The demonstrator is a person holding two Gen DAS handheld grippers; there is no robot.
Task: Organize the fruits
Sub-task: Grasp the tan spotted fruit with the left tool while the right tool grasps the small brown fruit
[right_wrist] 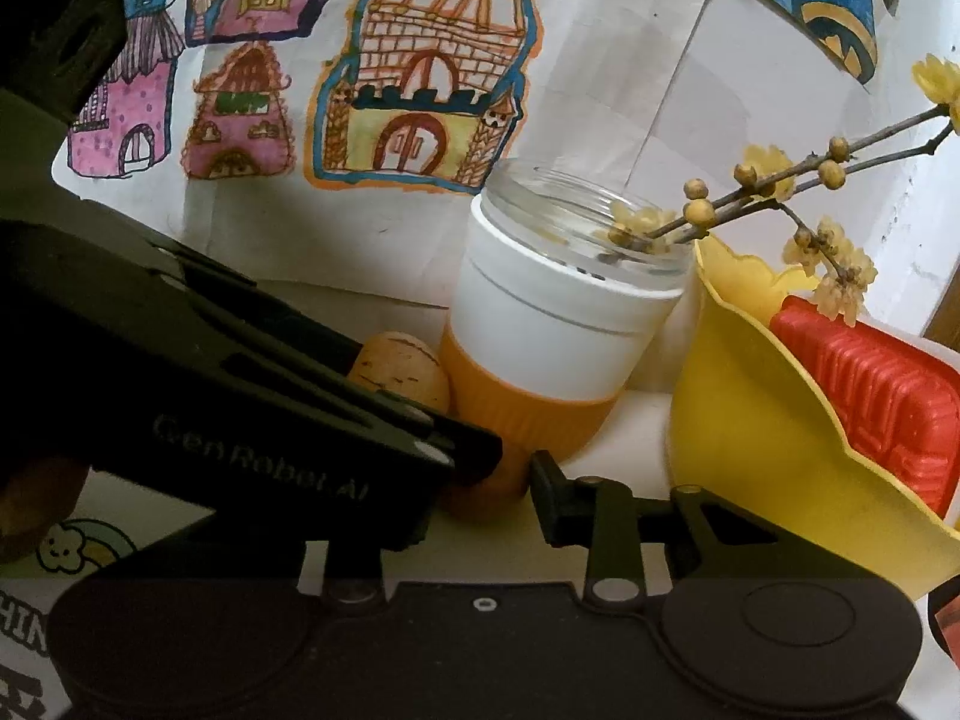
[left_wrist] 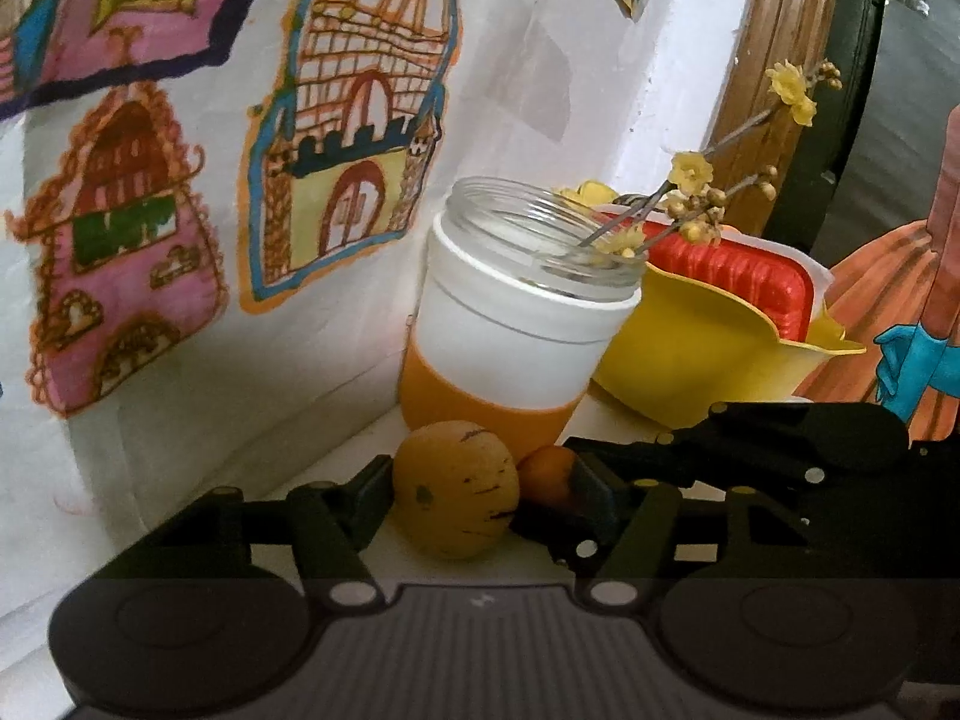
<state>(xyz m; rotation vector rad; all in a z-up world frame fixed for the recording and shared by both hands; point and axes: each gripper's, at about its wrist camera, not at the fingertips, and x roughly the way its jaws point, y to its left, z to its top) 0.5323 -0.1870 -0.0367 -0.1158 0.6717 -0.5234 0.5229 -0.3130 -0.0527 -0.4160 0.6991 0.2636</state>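
Note:
A yellowish oval fruit with dark streaks [left_wrist: 455, 491] sits on the white surface between the fingers of my left gripper [left_wrist: 480, 495]. The jaws stand wide around it, and I cannot tell whether they touch it. A small orange fruit [left_wrist: 549, 474] lies just right of it, against the left gripper's right finger. In the right wrist view the orange fruit [right_wrist: 487, 491] sits between the jaws of my right gripper [right_wrist: 498, 489], partly hidden by the left gripper's body. The streaked fruit [right_wrist: 403, 369] shows behind it.
A white and orange glass jar [left_wrist: 516, 324] holding yellow flower twigs [left_wrist: 702, 192] stands just behind the fruits. A yellow bowl [left_wrist: 714, 354] with a red ribbed box [left_wrist: 738, 276] is to the right. Children's drawings [left_wrist: 354, 138] cover the wall behind.

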